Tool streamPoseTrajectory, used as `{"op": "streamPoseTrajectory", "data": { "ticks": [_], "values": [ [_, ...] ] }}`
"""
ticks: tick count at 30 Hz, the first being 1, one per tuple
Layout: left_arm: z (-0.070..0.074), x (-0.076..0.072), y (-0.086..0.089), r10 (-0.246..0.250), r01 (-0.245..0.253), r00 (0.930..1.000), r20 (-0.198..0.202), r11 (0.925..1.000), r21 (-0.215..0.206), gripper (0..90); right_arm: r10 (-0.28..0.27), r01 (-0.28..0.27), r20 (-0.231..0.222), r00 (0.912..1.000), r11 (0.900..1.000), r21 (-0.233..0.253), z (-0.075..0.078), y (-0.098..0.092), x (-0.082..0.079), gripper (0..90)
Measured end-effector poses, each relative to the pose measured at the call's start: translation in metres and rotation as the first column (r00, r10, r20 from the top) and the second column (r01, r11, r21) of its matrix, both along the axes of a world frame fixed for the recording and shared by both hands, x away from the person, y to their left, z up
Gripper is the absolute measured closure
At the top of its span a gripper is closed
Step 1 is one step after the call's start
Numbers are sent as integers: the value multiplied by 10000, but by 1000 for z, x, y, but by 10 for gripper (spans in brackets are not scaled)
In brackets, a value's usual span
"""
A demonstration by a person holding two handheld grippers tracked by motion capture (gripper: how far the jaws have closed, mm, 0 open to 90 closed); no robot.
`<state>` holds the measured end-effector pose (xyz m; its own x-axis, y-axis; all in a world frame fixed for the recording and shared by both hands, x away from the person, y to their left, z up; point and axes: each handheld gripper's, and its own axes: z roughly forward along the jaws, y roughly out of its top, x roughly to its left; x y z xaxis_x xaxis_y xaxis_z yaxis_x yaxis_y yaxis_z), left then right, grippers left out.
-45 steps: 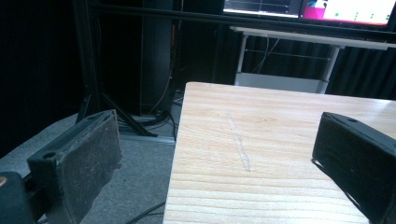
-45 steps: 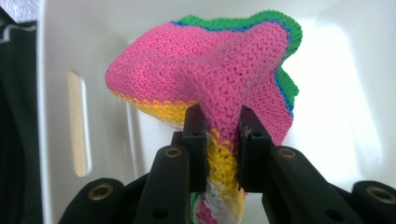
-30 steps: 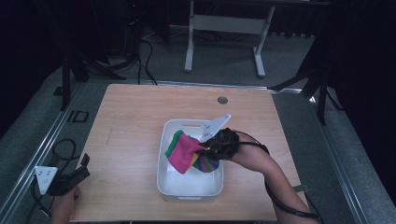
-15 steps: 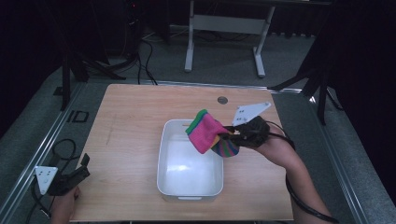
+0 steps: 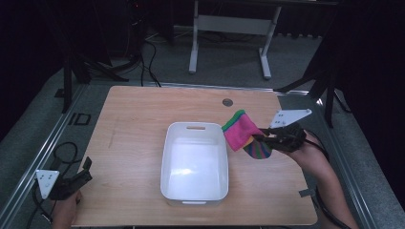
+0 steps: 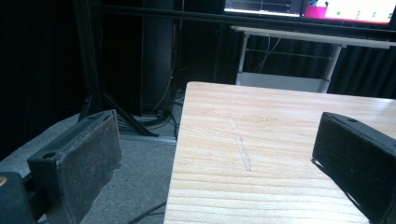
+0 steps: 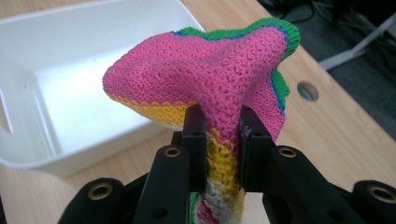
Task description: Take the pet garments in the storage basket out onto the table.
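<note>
A knitted cloth (image 5: pixel 243 135) in pink, green, yellow and blue hangs in the air just right of the white bin (image 5: pixel 173 143). My right gripper (image 5: pixel 265 139) is shut on it; in the right gripper view the two jaws pinch the cloth (image 7: pixel 219 88) at its yellow band, with my right gripper (image 7: pixel 223 140) below the pink fold. The white bin (image 7: pixel 28 107) lies behind and to the left there, with nothing inside. My left gripper (image 5: pixel 81 175) rests at the table's front left corner; in the left gripper view my left gripper (image 6: pixel 224 158) is open with nothing between its pads.
The wooden table (image 5: pixel 133 119) has a round grommet hole (image 5: pixel 228 102) near its back edge. A metal desk frame (image 5: pixel 229 28) and cables lie on the floor beyond. The table's left edge (image 6: pixel 180 140) drops to grey floor.
My right gripper has lifted the cloth out of the bin and carried it right, past the bin's right rim. The left gripper has not moved.
</note>
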<state>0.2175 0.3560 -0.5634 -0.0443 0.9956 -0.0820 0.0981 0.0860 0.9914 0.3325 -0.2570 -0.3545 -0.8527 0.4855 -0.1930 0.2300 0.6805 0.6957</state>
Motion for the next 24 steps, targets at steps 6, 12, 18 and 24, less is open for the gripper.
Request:
{"op": "streamPoseTrajectory", "data": {
  "ticks": [6,12,18,24],
  "values": [
    [0,0,0,7,-7,10000,-15,10000,13,18,-531,532,-96,9985,9986,22,-12,-19,2,762],
    [0,0,0,2,-2,10000,-1,10000,10,18,-723,728,-259,9970,9972,160,-28,-26,8,761],
    [0,0,0,-20,20,10000,4,10000,0,18,-952,968,-631,9935,9950,233,-53,-28,17,762],
    [0,0,0,-23,23,10000,6,10000,-2,18,-1173,1192,-966,9884,9928,141,-85,-28,27,762]
  ]
}}
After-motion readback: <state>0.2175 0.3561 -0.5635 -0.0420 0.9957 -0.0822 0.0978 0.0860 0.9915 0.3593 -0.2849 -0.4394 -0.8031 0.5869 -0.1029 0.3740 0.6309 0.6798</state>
